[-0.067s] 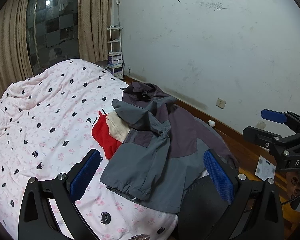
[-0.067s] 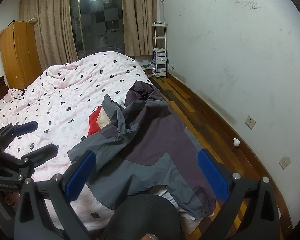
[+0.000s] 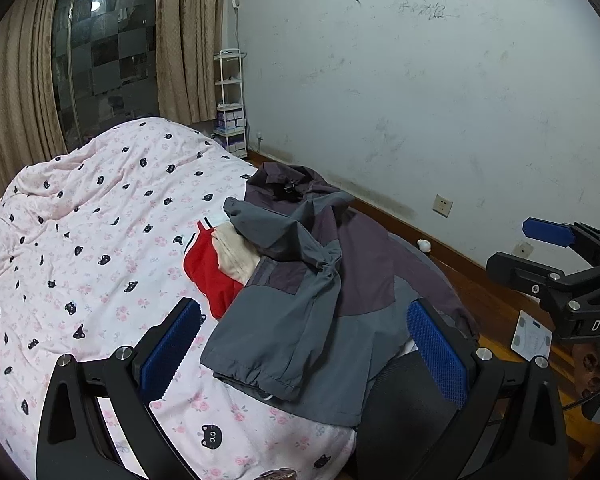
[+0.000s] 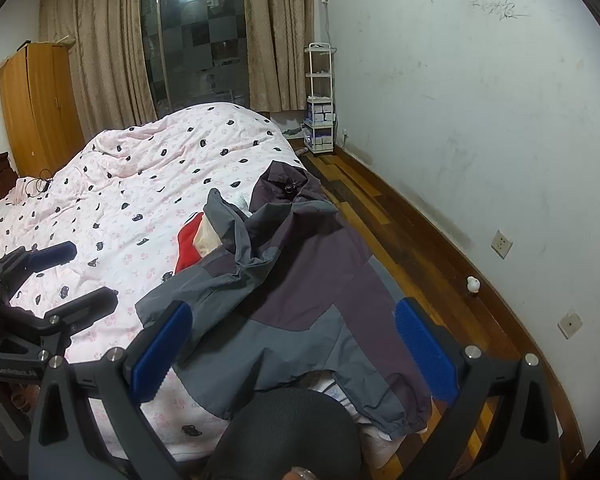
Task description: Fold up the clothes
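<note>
"DAS" reads in white on the right gripper (image 3: 556,252); other lettering is illegible.

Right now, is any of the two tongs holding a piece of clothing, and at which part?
Nothing is held. The left tongs and the right tongs are both open above the grey and purple jacket, touching no fabric.

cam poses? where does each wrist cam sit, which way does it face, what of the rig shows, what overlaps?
Left wrist: on the left gripper, above the bed's near edge, facing along the bed toward the window; own open jaws frame the jacket; the right gripper shows at the right edge.
Right wrist: on the right gripper, further toward the wall side, same heading; own open jaws, left gripper at the left edge.
Shared: jacket, red garment, bed, white shelf, curtains.
</note>
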The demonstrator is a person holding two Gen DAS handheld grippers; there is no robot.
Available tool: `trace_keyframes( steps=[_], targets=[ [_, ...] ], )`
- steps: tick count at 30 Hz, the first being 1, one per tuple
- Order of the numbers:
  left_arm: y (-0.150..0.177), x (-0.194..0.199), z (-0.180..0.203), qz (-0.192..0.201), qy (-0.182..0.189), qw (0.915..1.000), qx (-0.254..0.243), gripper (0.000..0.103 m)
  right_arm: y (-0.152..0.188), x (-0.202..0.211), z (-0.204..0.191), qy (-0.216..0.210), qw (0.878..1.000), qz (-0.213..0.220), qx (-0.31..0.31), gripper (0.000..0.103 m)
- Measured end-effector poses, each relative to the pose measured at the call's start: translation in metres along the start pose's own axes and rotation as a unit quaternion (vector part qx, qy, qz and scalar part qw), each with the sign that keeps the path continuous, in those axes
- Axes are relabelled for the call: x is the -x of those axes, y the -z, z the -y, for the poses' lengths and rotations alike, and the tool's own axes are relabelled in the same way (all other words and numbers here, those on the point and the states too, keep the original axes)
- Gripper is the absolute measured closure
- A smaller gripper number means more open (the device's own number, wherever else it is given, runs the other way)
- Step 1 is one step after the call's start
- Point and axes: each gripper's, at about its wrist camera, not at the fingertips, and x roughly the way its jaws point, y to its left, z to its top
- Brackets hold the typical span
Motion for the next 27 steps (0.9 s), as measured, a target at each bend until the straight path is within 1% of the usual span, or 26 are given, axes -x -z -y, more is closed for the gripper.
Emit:
trace_keyframes(
  steps=[2,8,15,27],
  targets=[
    [-0.001,-0.001,-0.002,-0.002,0.003,1.0000,0.003,0.001,0.000,0.000,0.000,-0.001,1.000,0.000,-0.002,0.000],
    [-0.004,-0.006,0.001,-0.011,-0.007,0.9999,-0.001,0.001,-0.001,0.003,0.000,0.001,1.000,0.002,-0.004,0.000],
    [-0.001,-0.005,-0.003,-0.004,-0.018,0.9998,0.005,0.001,0.001,0.000,0.000,-0.003,1.000,-0.001,-0.005,0.000],
    [-0.004,-0.009,-0.005,-0.011,-0.018,0.9997,0.010,0.001,0.000,-0.008,-0.002,-0.013,1.000,-0.009,-0.004,0.000]
  ],
)
